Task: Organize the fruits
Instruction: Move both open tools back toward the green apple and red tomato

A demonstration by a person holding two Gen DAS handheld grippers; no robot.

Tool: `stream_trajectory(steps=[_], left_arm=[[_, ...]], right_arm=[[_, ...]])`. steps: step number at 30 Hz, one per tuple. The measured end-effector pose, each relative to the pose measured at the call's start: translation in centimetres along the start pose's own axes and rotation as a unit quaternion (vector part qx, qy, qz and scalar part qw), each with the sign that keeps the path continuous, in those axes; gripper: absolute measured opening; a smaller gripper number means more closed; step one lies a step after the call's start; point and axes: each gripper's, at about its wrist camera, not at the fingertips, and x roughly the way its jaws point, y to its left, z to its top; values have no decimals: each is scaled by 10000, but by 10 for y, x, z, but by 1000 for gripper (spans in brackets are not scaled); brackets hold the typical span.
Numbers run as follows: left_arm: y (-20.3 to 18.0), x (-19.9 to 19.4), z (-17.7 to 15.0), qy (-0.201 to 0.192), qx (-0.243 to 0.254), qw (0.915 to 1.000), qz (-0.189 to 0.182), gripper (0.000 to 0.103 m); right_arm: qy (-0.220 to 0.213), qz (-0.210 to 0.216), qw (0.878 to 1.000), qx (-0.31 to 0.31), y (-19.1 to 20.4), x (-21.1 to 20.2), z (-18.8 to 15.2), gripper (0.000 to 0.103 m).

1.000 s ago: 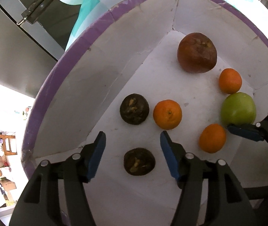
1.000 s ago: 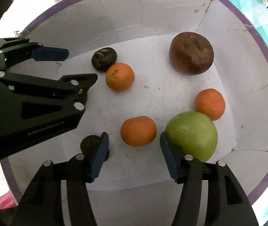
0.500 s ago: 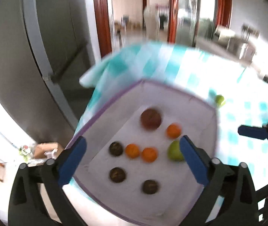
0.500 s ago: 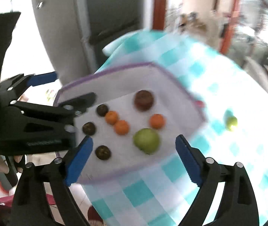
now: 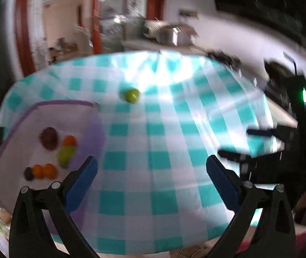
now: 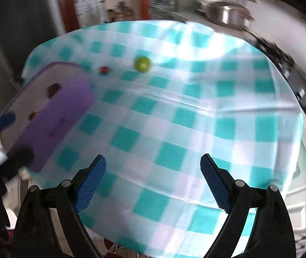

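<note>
Now both grippers are out of the purple-rimmed box (image 5: 45, 105) and hang over the checked tablecloth (image 5: 153, 142), so the step in hand looks to me like the search for the next fruit. The left gripper (image 5: 151, 175) has its jaws spread wide, with only cloth between the blue pads. The right gripper (image 6: 153, 179) is also wide open and holds nothing.

Inside the box, at the left, several fruits lie together: a dark brown one (image 5: 49, 138), a green one (image 5: 65, 155) and some oranges (image 5: 43, 171). Two pieces are still loose on the cloth. The small green fruit (image 6: 142, 64) lies on the far side of the table, well apart from both grippers and a little to the left of the right gripper's line. A tiny red thing (image 6: 104, 69), too blurred to name, lies between this fruit and the far corner of the box.

I think the next move calls for a long reach across the table, then lowering the open jaws around the round fruit so it cannot roll away.
</note>
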Motion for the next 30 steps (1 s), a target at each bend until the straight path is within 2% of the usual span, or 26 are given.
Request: stream_trajectory(steps=[4, 8, 11, 13, 16, 20, 26, 30], left_arm=[[-14, 41, 0, 274, 349, 9990, 71, 101], [-15, 84, 0, 257, 584, 9972, 394, 101], [-12, 125, -1, 323, 738, 9950, 596, 101], [-5, 152, -2, 376, 632, 9944, 752, 101], [3, 190, -2, 631, 406, 9933, 874, 101], [5, 216, -2, 841, 304, 9912, 979, 101], [6, 221, -14, 1177, 231, 9862, 1142, 101], [0, 220, -16, 1288, 477, 9847, 1074, 101]], right_arm=[[101, -28, 9999, 117, -26, 32, 12, 87], [267, 109, 9996, -36, -48, 79, 36, 87], [311, 241, 9988, -277, -50, 117, 56, 87], [334, 323, 9980, -436, -49, 148, 73, 87], [244, 408, 9966, -674, -41, 182, 98, 87], [64, 645, 9908, -1188, -17, 234, 144, 87], [-355, 711, 9747, -2090, 37, 290, 194, 87], [-449, 687, 9714, -2227, 60, 319, 218, 85]])
